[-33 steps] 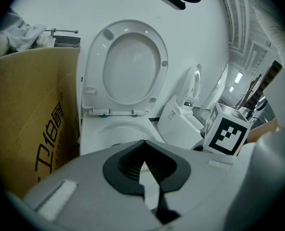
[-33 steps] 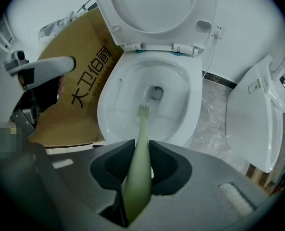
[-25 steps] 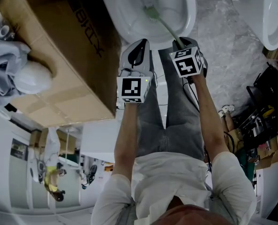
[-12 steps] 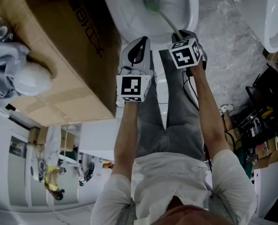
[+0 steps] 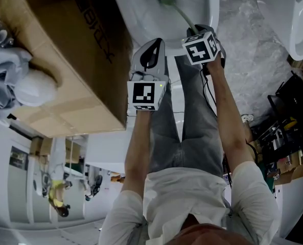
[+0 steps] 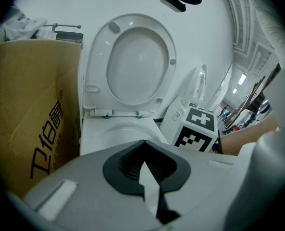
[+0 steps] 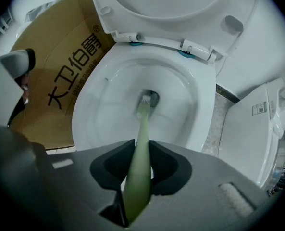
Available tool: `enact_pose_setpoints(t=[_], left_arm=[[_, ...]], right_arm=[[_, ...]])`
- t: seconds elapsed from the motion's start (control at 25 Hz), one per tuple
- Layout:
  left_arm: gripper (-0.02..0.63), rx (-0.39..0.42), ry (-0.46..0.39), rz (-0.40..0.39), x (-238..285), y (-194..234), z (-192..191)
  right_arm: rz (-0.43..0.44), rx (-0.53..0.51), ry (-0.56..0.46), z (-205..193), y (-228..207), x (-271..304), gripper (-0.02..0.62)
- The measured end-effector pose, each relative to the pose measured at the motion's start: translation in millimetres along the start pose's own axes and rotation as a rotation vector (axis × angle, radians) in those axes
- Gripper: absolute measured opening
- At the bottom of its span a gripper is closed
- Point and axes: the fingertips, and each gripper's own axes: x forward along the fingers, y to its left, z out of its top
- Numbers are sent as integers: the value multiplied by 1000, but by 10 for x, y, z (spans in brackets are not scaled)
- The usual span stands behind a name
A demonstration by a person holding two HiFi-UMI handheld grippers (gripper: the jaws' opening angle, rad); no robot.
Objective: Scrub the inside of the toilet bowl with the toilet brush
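The white toilet bowl [image 7: 104, 105] stands open with its seat and lid [image 6: 132, 61] raised. A pale green toilet brush [image 7: 142, 129] reaches down into the bowl, and its head [image 7: 146, 101] rests at the drain opening. My right gripper [image 7: 141, 165] is shut on the brush handle. In the head view it [image 5: 193, 32] hangs over the bowl's near rim [image 5: 136, 19]. My left gripper [image 5: 150, 52] hovers beside it on the left, short of the rim. In its own view my left gripper [image 6: 143, 165] is shut with nothing held.
A large cardboard box [image 5: 64, 60] stands close against the toilet's left side. A second toilet [image 5: 299, 19] is at the right, across a strip of grey marbled floor [image 5: 243, 45]. The person's legs [image 5: 184, 121] are right below the grippers.
My right gripper has moved forward toward the bowl, pushing the brush head farther in. The left gripper has stayed where it was.
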Motion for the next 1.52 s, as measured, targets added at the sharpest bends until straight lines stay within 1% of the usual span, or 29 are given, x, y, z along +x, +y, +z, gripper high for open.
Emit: enact_pose_setpoints(t=[0.32,0.44,0.6,0.8,1.0,1.12,1.28,1.52], left_arm=[[17,4,-4,0,-3,11,24],[17,10,-6,-2,-23,10,42],[17,24,-8,-9,-72,-12,72],[17,40,-14,-15,-151,-46,120],[17,63,-14,-34,-271,-157,137],[17,80,-15,-46,-360,-219,146],[17,98,-26,-55,-467,-285,212],[17,126,-60,-65,-671,-426,433]], right_arm=[[-16,-19,-11,261,-119,147,97],[-19,-38,-7,276,-130,136,97],[-15,-54,-1,100,-66,23,97],[0,-53,24,-234,60,-118,97],[5,-43,25,-436,163,-271,97],[13,-22,-6,-489,219,-371,97],[21,18,-78,-523,256,-577,96],[3,83,-187,-603,264,-1112,95]])
